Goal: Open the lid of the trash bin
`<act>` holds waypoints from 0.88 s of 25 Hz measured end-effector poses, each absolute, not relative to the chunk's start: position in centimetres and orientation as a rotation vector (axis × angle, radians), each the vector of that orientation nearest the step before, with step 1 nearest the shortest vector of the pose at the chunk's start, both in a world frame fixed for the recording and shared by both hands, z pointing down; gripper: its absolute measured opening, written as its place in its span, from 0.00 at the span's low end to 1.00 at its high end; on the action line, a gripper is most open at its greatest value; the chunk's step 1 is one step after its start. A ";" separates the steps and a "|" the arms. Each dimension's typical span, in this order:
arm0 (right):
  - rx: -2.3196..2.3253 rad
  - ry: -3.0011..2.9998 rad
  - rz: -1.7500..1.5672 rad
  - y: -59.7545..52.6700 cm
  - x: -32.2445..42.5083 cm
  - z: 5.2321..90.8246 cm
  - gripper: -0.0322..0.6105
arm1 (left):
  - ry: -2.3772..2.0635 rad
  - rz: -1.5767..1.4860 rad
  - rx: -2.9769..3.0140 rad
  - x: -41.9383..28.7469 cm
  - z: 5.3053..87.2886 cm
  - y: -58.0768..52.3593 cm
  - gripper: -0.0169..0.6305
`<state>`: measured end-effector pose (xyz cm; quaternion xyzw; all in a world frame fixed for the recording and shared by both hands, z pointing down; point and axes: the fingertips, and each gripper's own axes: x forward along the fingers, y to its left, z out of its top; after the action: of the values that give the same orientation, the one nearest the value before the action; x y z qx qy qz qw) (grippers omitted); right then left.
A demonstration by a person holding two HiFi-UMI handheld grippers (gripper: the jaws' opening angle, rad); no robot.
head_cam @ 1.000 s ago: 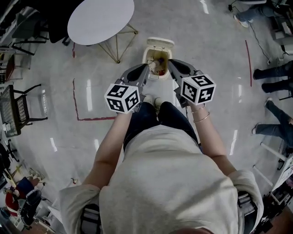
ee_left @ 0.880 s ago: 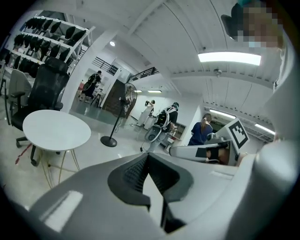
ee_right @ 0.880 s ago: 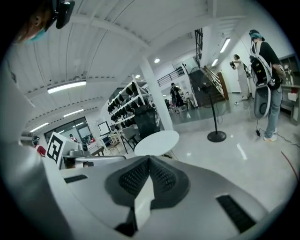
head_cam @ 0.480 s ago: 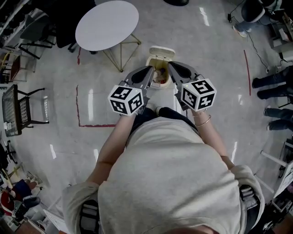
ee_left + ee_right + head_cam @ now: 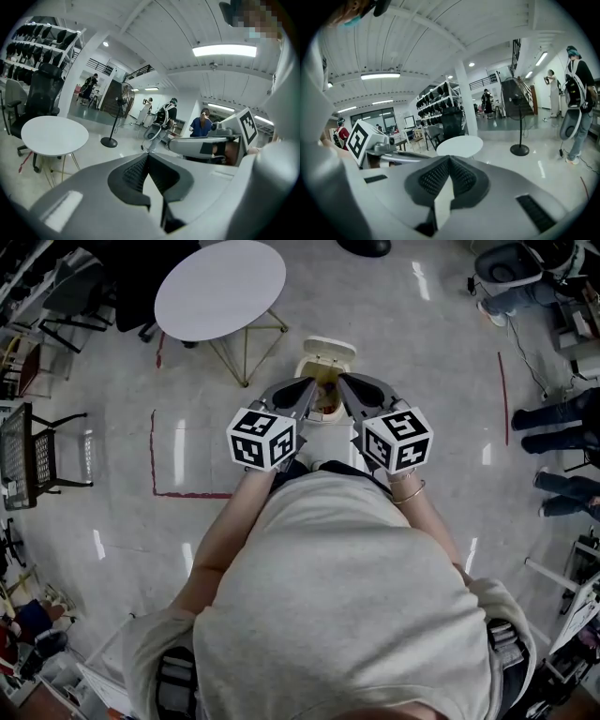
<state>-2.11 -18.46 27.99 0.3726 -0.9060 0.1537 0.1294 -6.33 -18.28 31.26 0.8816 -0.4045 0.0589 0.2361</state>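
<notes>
The cream plastic trash bin (image 5: 324,427) stands on the floor just below and ahead of both tools, its mouth showing in the gap between their tips. Its flat cream lid (image 5: 329,347) is tipped up and back at the far rim, beyond the tips, so the opening step looks done. What props the lid I cannot tell; neither tool touches it. The grey left gripper (image 5: 307,383) and grey right gripper (image 5: 343,380) hang side by side above the bin, angled towards each other. Each has its jaws pressed together with nothing between them. Some crumpled rubbish (image 5: 325,396) lies inside, under the tips. Next likely calls only for keeping both tools clear of the lid
</notes>
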 end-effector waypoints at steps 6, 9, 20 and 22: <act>1.060 -2.630 0.452 -18.3 -2.4 28.3 0.06 | -1.149 0.219 2.401 -6.7 32.2 -18.1 0.04; 1.071 -2.629 0.467 -18.3 -2.2 28.4 0.06 | -1.143 0.200 2.396 -6.5 32.0 -18.1 0.04; 1.076 -2.603 0.448 -17.6 -1.6 29.1 0.06 | -1.099 0.168 2.386 -5.6 32.1 -17.2 0.04; 1.073 -2.601 0.450 -17.5 -1.6 29.2 0.06 | -1.098 0.168 2.387 -5.6 32.1 -17.2 0.04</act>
<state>-1.65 -17.54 29.21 0.3726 -0.9031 0.1561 0.1457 -5.58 -17.19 32.09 0.8775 -0.4036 0.0616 0.2517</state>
